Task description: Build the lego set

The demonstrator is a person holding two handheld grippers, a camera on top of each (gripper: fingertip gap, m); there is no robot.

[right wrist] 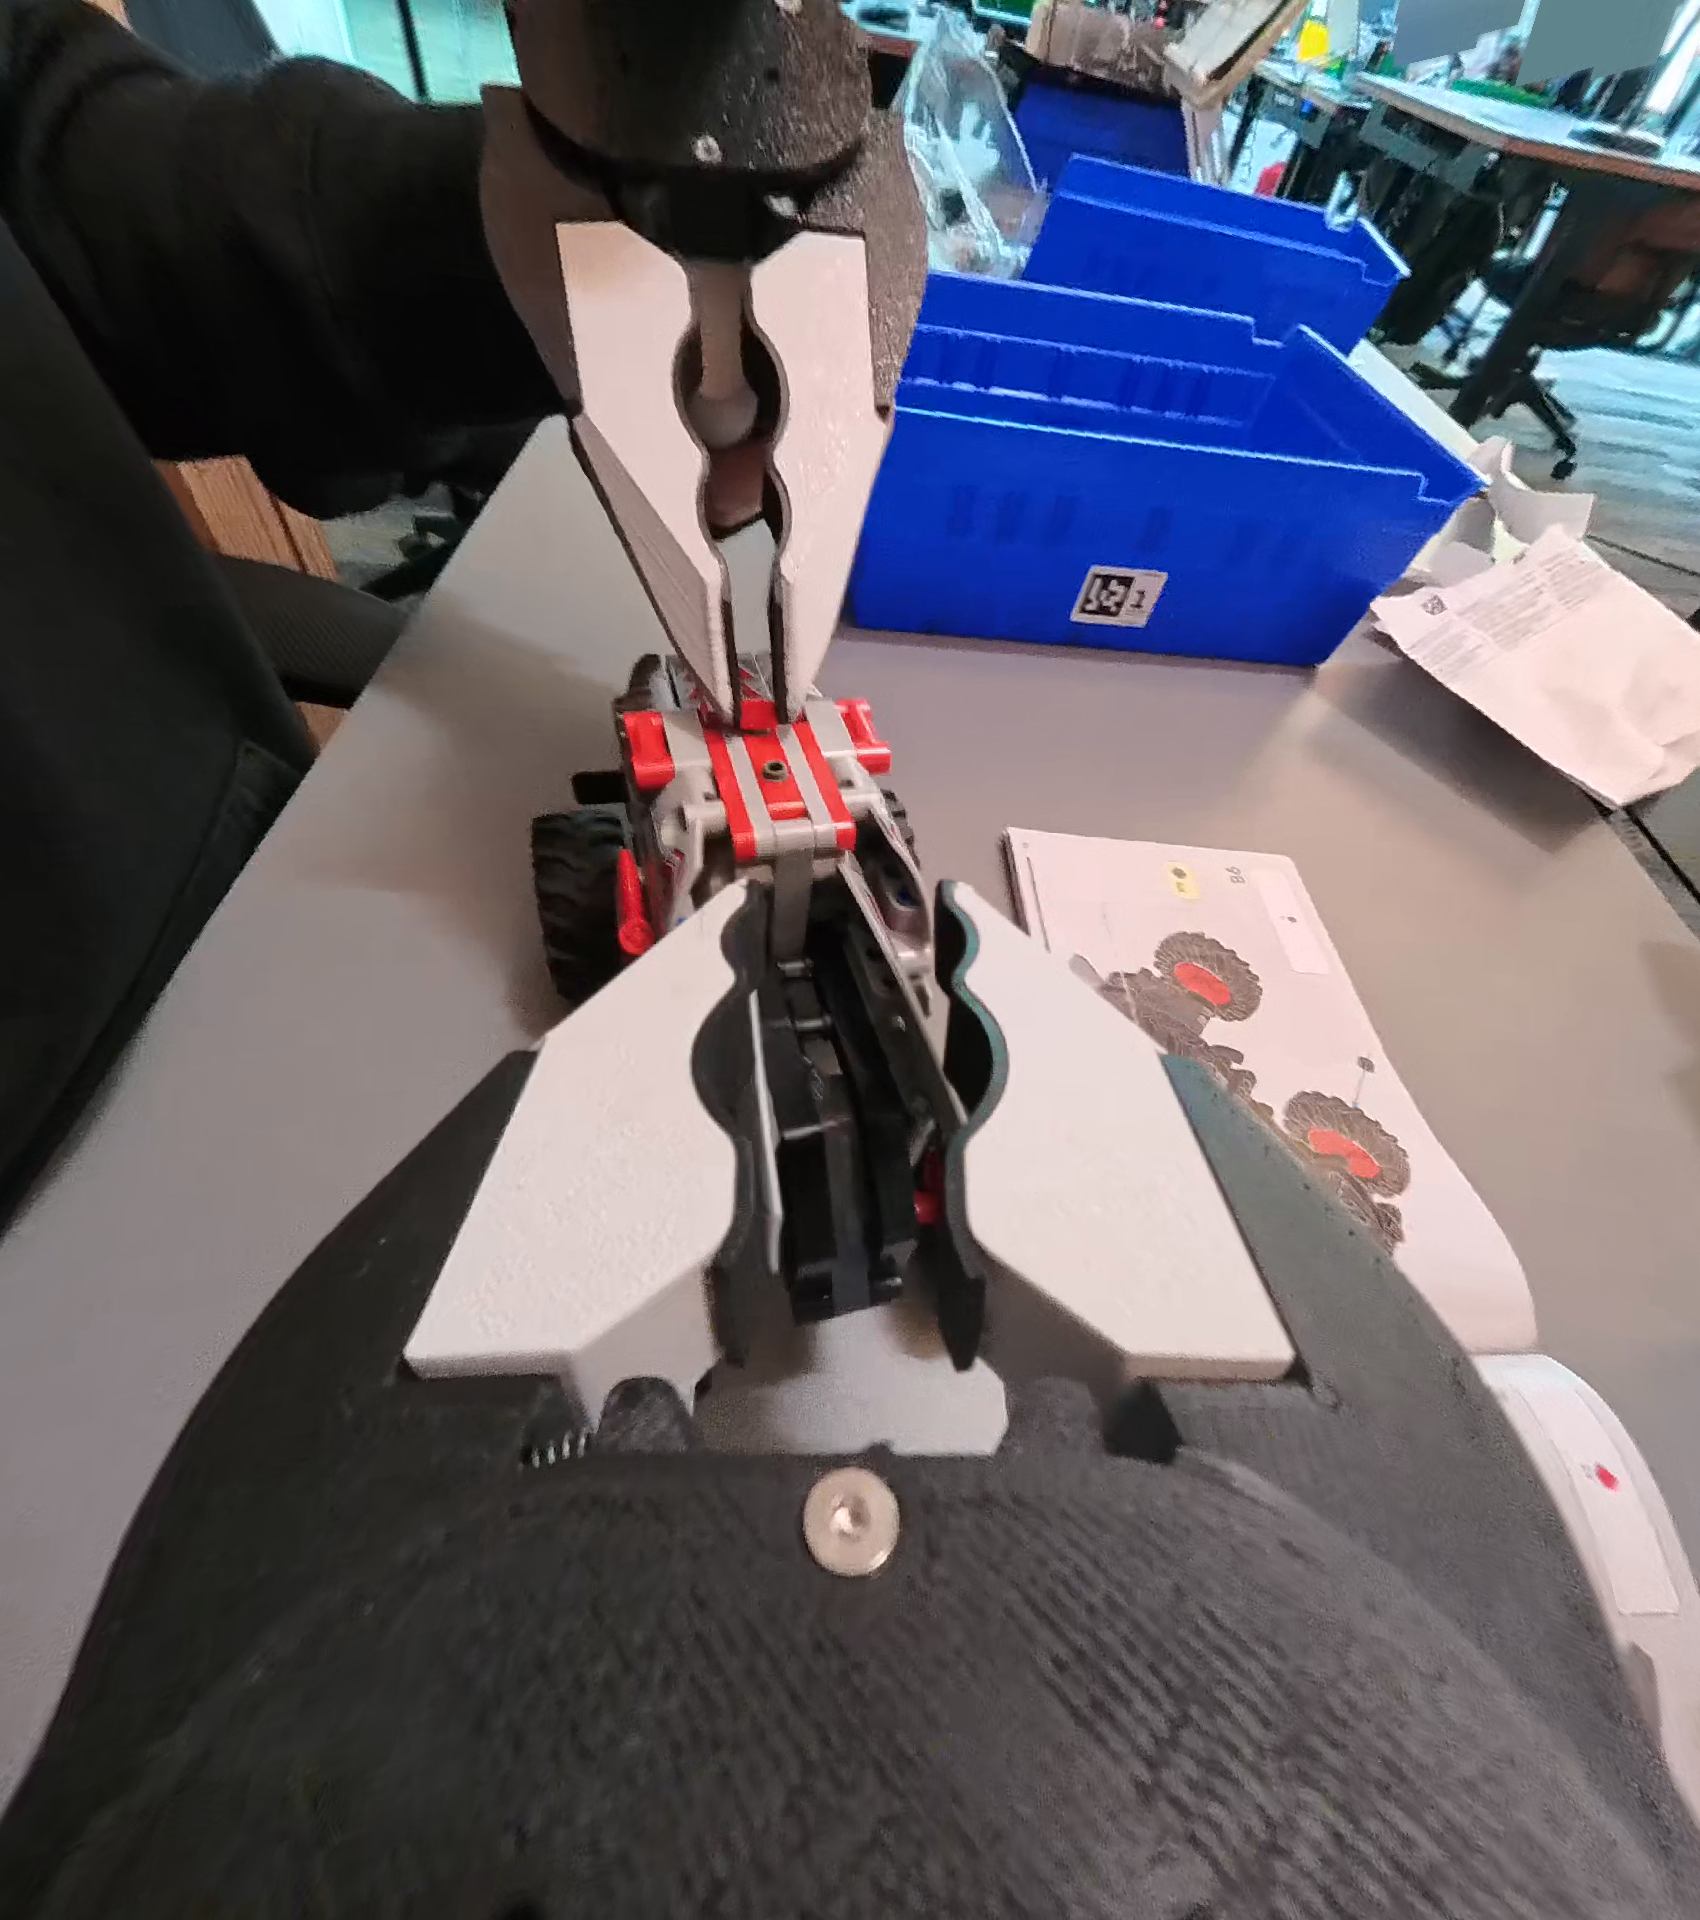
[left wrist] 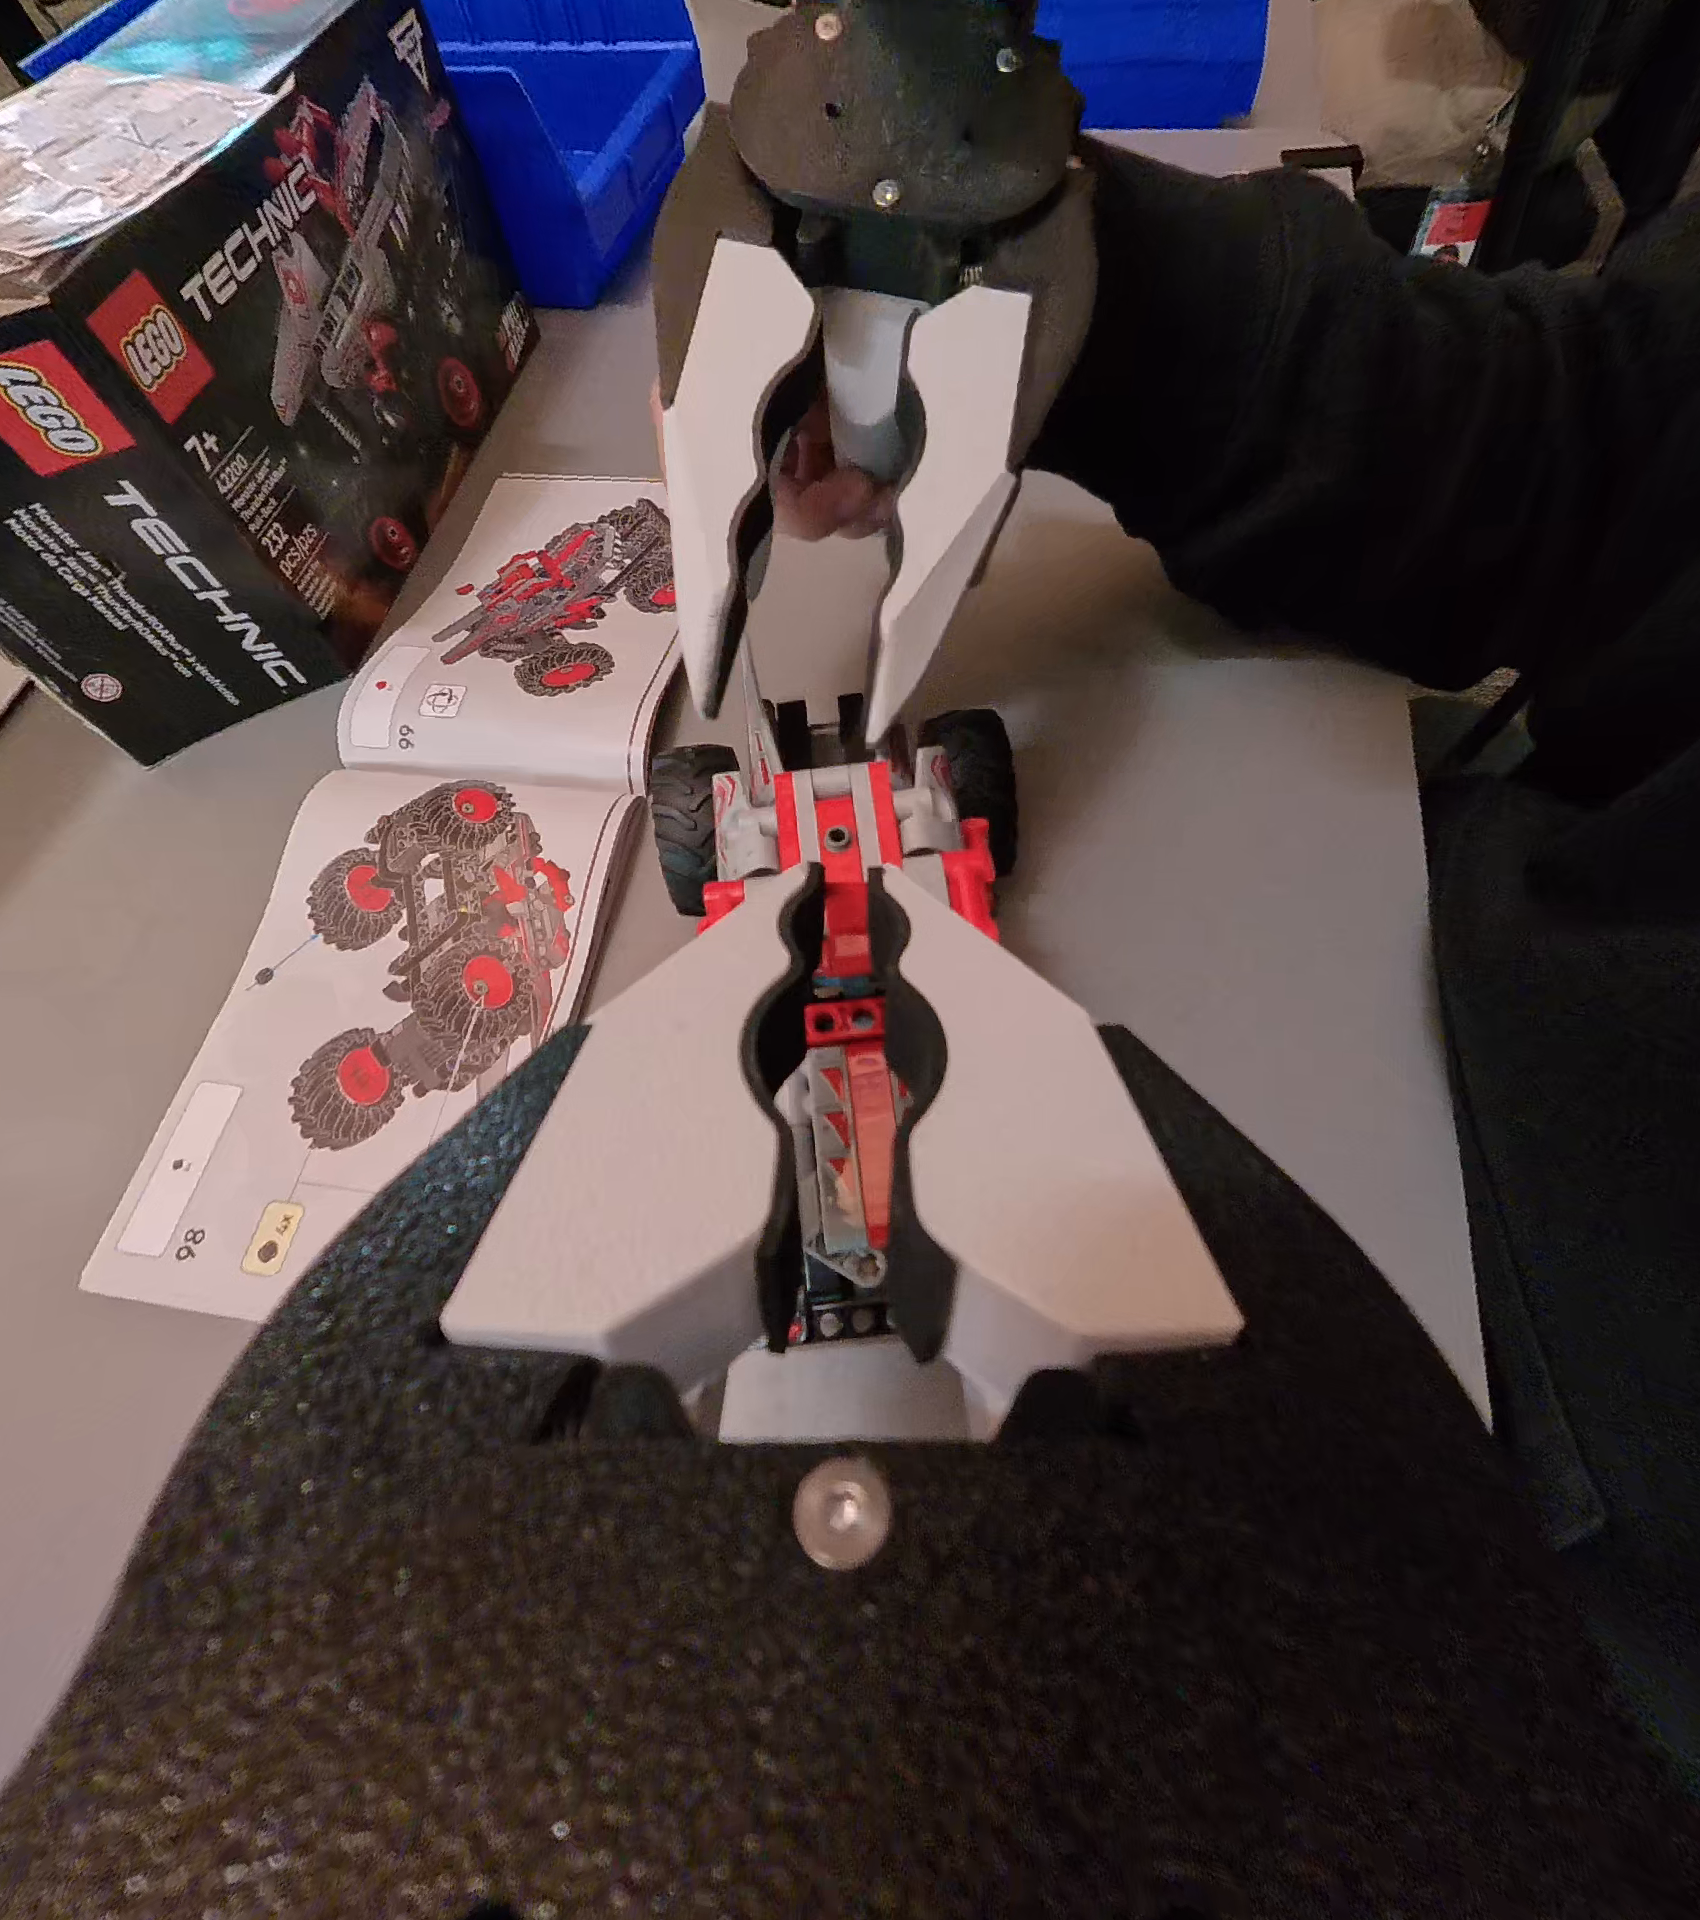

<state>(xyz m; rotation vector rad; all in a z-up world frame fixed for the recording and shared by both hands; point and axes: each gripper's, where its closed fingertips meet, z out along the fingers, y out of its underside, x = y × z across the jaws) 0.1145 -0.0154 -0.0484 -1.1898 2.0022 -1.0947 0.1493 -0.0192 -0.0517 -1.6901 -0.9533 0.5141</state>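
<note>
Grey table (left wrist: 1241,1039) bearing truck model (left wrist: 835,831); left gripper (left wrist: 841,883) and right gripper (right wrist: 841,904) both clamping its body. Uneven squeezing risking popped panels.

Blue bins (right wrist: 1137,520) — crumpled paper (right wrist: 1563,665)

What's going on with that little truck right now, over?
Left gripper and right gripper both clamped on truck, one per end. Truck on table. Manual alongside, nothing blocking.
</note>
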